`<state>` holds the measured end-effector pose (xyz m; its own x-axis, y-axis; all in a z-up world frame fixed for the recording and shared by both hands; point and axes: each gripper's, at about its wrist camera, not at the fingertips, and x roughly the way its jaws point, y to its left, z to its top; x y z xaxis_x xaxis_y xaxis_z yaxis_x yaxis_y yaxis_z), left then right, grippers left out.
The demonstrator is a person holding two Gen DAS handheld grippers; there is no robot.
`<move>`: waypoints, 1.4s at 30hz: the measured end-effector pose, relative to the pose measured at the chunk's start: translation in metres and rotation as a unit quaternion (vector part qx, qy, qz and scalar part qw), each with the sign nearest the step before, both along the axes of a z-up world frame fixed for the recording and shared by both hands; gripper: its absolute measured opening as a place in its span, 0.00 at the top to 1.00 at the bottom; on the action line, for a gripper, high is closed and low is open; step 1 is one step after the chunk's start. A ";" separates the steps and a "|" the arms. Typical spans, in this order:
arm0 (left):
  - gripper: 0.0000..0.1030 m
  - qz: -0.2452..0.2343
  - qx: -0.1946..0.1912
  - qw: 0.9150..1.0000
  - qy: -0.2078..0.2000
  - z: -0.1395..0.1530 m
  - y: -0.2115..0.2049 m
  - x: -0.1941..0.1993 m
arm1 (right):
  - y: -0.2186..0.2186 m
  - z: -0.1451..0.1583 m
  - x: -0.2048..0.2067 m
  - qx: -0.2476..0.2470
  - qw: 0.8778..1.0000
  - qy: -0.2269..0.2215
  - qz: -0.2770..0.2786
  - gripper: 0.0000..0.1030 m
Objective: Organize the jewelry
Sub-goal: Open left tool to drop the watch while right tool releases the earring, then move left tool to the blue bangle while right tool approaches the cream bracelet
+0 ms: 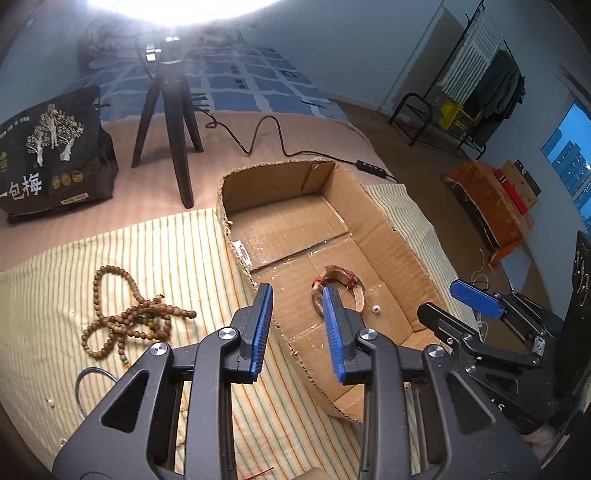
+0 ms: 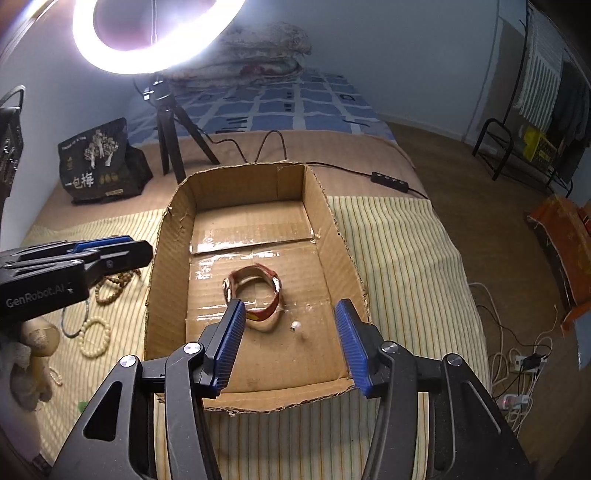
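We count one cardboard box [image 2: 258, 229], open-topped, on a striped cloth [image 2: 399, 266] spread over the bed. Inside it lie two items: one wristwatch [image 2: 255, 291] with a red-brown strap, curled near the middle of the floor, and one small white bead [image 2: 295, 325] just beside it. Outside the box, on the cloth to its left, we record one long strand of brown wooden prayer beads [image 1: 129, 317] in a loose heap, one cream bead bracelet [image 2: 95, 338] and one thin bluish bangle [image 2: 72, 317] near it. Our left gripper [image 1: 297, 325] hovers over the box's near left wall, jaws apart, holding nothing. Our right gripper [image 2: 291, 339] hangs over the box's near end, jaws spread wide, likewise unladen. One ring light [image 2: 155, 33] on one tripod [image 2: 173, 136] and one black printed bag [image 2: 99, 162] stand behind.
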<state>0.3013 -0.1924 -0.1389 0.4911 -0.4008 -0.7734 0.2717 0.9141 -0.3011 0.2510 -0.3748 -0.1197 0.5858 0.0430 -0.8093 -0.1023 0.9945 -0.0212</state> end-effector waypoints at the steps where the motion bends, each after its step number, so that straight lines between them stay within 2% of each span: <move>1: 0.74 0.001 0.000 1.000 -0.002 0.001 0.002 -0.001 | 0.000 0.001 0.000 0.000 1.000 -0.001 0.000 0.52; 8: 0.74 0.006 0.015 1.000 -0.024 0.015 0.017 -0.010 | 0.006 0.008 -0.004 -0.003 1.000 -0.014 0.005 0.52; 13: 0.74 0.017 0.019 0.999 -0.040 0.027 0.043 -0.020 | 0.019 0.015 -0.009 -0.001 0.999 -0.028 0.020 0.51; 16: 0.73 0.020 0.030 0.998 -0.050 0.035 0.063 -0.026 | 0.029 0.018 -0.011 0.000 0.999 -0.034 0.033 0.45; 18: 0.71 0.024 0.041 0.997 -0.057 0.039 0.078 -0.031 | 0.036 0.020 -0.013 0.002 0.998 -0.038 0.046 0.42; 20: 0.61 0.030 0.048 0.997 -0.061 0.043 0.093 -0.036 | 0.044 0.021 -0.014 0.004 0.998 -0.040 0.055 0.41; 24: 0.61 0.044 0.054 0.996 -0.057 0.043 0.127 -0.045 | 0.062 0.022 -0.018 0.012 0.996 -0.042 0.077 0.40; 27: 0.61 0.052 0.062 0.995 -0.051 0.039 0.147 -0.052 | 0.079 0.022 -0.021 0.012 0.994 -0.044 0.096 0.35; 34: 0.61 0.063 0.080 0.995 -0.026 0.019 0.185 -0.069 | 0.122 0.009 -0.028 0.016 0.989 -0.024 0.145 0.35; 42: 0.58 0.066 0.086 0.993 0.034 -0.027 0.203 -0.074 | 0.162 -0.031 -0.035 0.006 0.984 0.033 0.176 0.35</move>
